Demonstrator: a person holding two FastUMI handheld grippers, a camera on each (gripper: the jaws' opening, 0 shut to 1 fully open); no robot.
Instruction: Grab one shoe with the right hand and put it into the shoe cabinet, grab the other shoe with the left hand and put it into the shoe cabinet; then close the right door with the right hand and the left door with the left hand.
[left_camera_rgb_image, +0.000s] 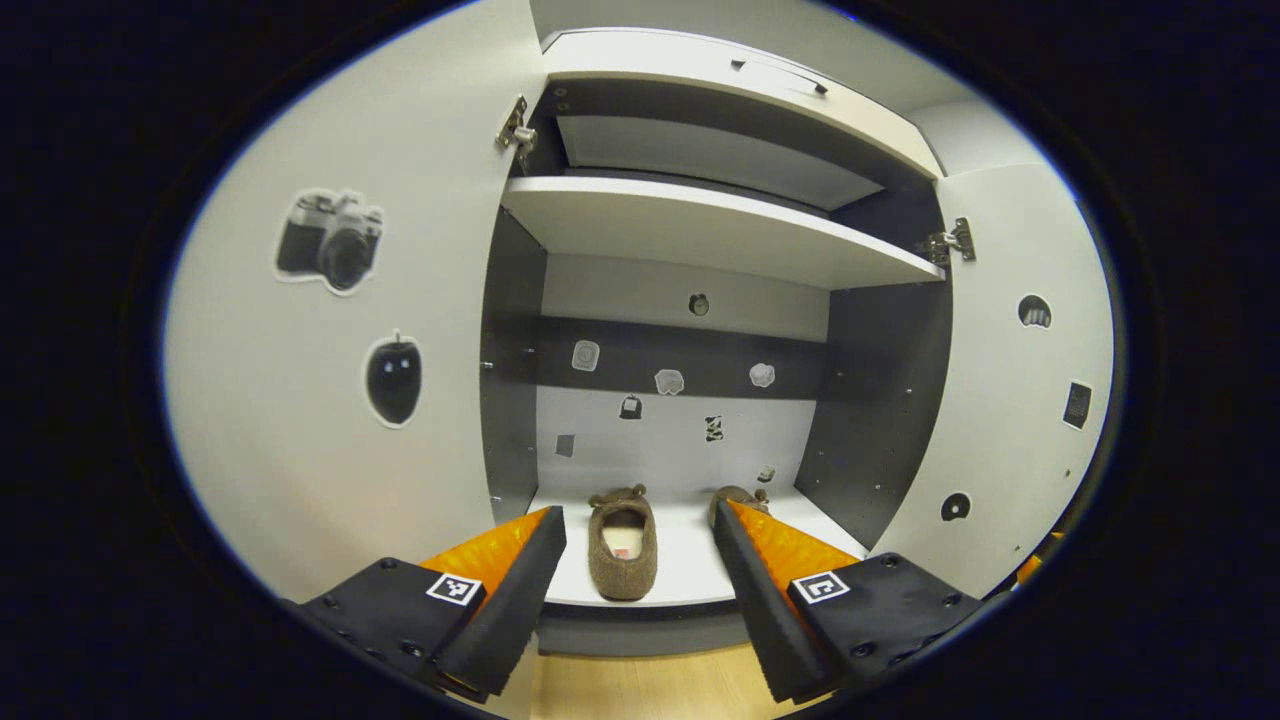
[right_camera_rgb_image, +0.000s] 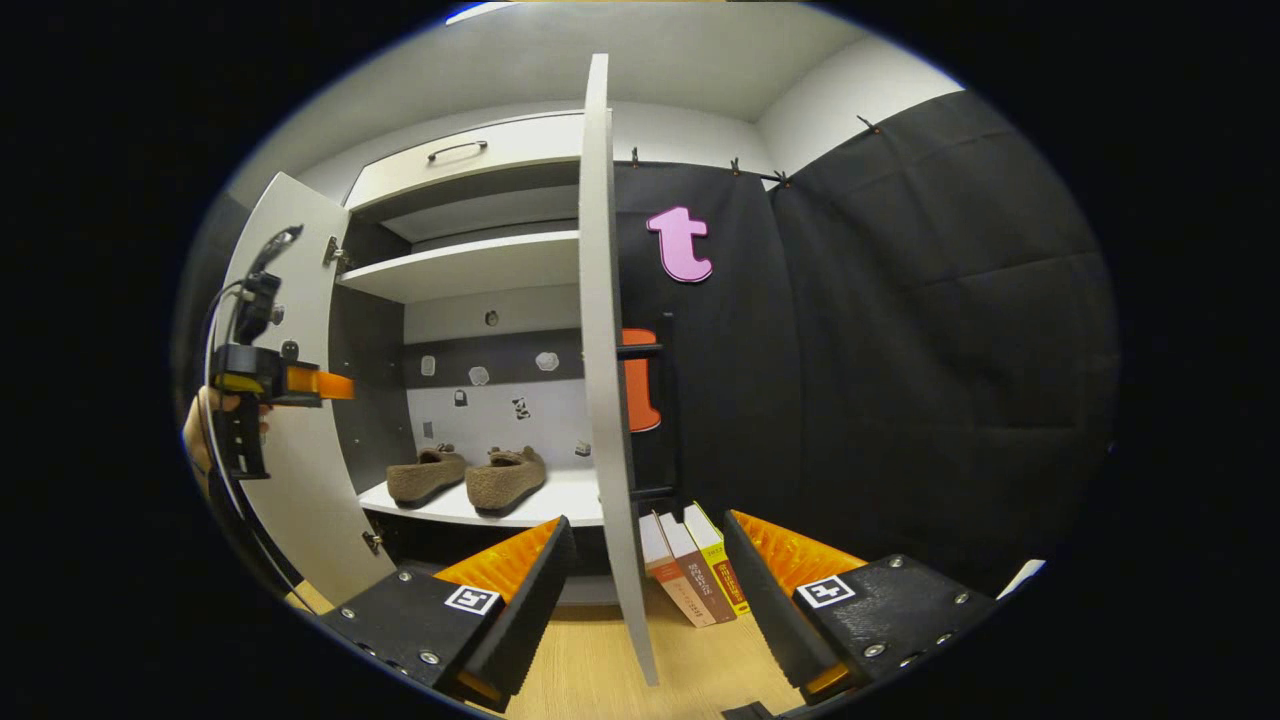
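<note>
Two brown fuzzy slippers lie on the cabinet's lower shelf (left_camera_rgb_image: 690, 565). One slipper (left_camera_rgb_image: 621, 543) lies with its heel toward me; the other slipper (left_camera_rgb_image: 738, 494) is mostly hidden behind my finger. My left gripper (left_camera_rgb_image: 638, 515) is open in front of the shelf, holding nothing. Both white doors stand open: the left door (left_camera_rgb_image: 330, 400) and the right door (left_camera_rgb_image: 1010, 400). In the right gripper view both slippers (right_camera_rgb_image: 425, 476) (right_camera_rgb_image: 505, 480) sit side by side. The right door (right_camera_rgb_image: 600, 350) is edge-on, its edge rising between the fingers of my open right gripper (right_camera_rgb_image: 648, 522), untouched. A hand holds the left gripper (right_camera_rgb_image: 340, 385) by the left door (right_camera_rgb_image: 300, 490).
An upper shelf (left_camera_rgb_image: 700, 225) and a drawer with a handle (left_camera_rgb_image: 780, 75) sit above. Stickers dot the doors and back wall. Several books (right_camera_rgb_image: 690, 565) lean on the wooden floor (right_camera_rgb_image: 580, 660) right of the cabinet, against the black cloth wall (right_camera_rgb_image: 900, 350).
</note>
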